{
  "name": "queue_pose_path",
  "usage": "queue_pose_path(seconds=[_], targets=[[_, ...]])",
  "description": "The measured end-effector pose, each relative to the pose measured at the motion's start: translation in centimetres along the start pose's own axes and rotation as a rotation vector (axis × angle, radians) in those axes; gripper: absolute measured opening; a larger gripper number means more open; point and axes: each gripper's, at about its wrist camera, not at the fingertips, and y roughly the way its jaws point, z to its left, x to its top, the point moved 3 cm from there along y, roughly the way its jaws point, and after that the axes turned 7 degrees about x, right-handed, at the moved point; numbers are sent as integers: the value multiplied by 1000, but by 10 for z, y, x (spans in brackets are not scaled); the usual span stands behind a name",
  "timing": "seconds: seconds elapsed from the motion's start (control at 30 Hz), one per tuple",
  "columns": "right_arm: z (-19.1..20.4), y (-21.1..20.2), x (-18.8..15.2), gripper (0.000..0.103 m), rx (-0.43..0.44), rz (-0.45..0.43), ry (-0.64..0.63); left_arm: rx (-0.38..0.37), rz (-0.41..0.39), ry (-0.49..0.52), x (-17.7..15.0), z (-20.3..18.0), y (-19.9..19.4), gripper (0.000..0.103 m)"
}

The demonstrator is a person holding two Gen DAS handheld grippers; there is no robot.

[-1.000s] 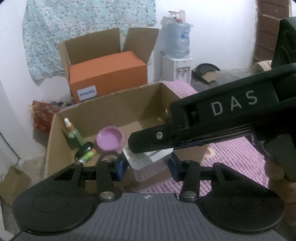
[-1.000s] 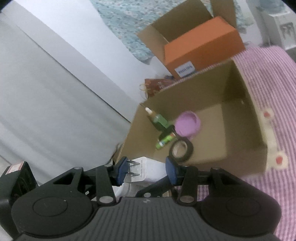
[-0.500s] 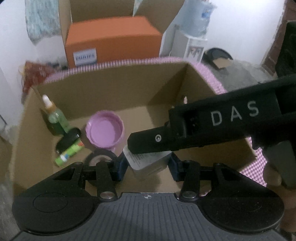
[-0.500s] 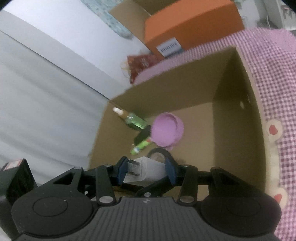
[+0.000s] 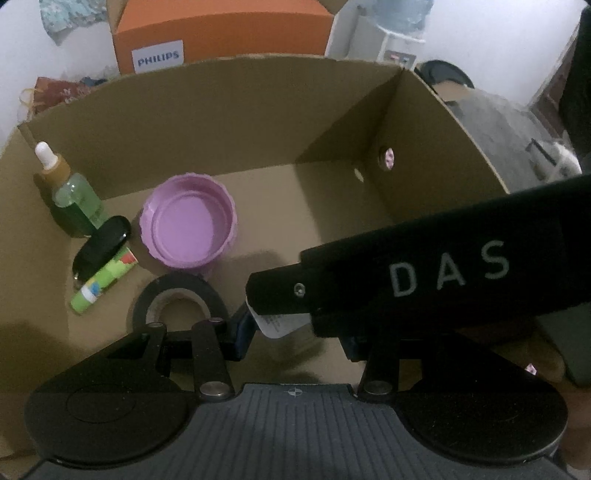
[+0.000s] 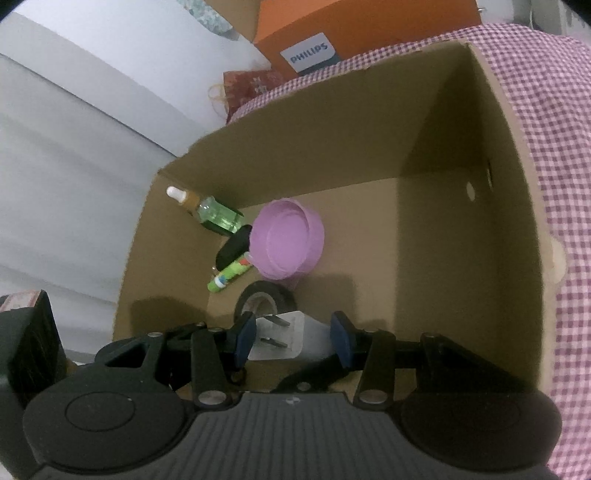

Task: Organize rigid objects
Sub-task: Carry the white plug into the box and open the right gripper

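Observation:
A white plug adapter with two metal prongs sits between the blue pads of my right gripper, which is shut on it. In the left wrist view the same adapter shows its label, and my left gripper is shut on it too. The right gripper's black body crosses over the left one and hides its right pad. Both hang low over the near part of an open cardboard box. Inside lie a purple lid, a black tape roll, a green dropper bottle, a black oblong case and a green tube.
The box's right half has a bare floor. It stands on a pink checked cloth. Behind it are an orange Philips box, a red bag and a water dispenser. A pale wall runs along the left.
Both grippers, still shut on the adapter, have moved forward and down and tipped further downward. The box has gone from ahead of them to directly beneath them.

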Motion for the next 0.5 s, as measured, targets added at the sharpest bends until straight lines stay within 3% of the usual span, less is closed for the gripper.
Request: queue_pose_path(seconds=[0.3,0.5], targets=[[1,0,-1,49,-22,-1,-11,-19,3,-1,3,3,-1,51],[9,-18,-3,49,-27,-61,-26,-26,-43,-21,2,6,-20,56]])
